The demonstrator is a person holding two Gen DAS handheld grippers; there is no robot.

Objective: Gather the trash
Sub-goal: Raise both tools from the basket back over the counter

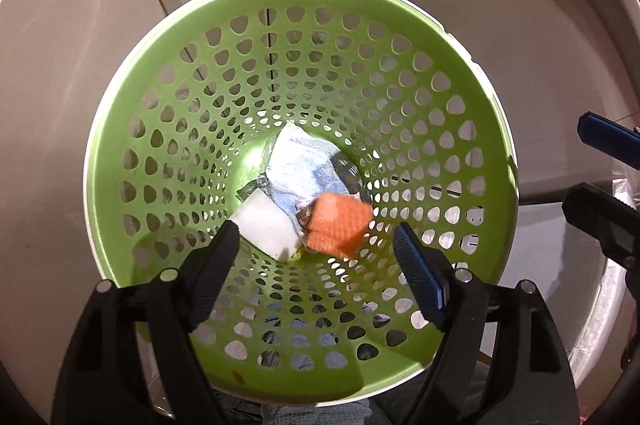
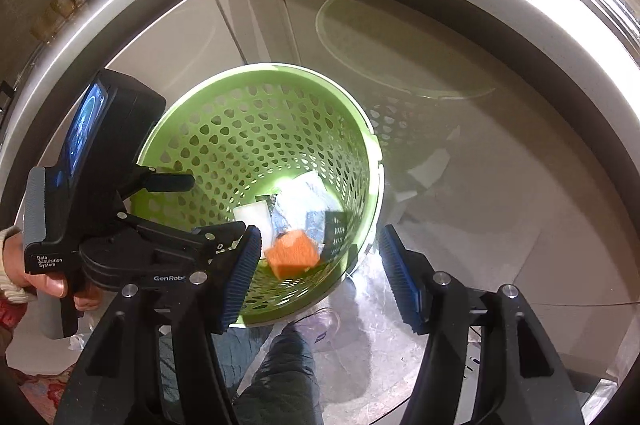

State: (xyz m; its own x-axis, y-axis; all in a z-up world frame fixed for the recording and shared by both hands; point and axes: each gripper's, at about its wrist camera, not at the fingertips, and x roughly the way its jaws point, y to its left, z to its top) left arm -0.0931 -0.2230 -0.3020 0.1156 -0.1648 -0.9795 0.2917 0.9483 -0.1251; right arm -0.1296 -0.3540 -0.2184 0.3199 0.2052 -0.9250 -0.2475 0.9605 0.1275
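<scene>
Both the left tongs (image 1: pixel 316 245) and right tongs (image 2: pixel 318 269) gaped empty above the green basket (image 1: pixel 160 73) (orange sponge (image 1: pixel 340 225) blurred inside).

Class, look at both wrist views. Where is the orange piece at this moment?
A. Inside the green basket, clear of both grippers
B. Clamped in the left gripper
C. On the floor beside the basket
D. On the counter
A: the orange piece shows blurred inside the green basket, with the left gripper open above it and the right gripper holding nothing.
</scene>
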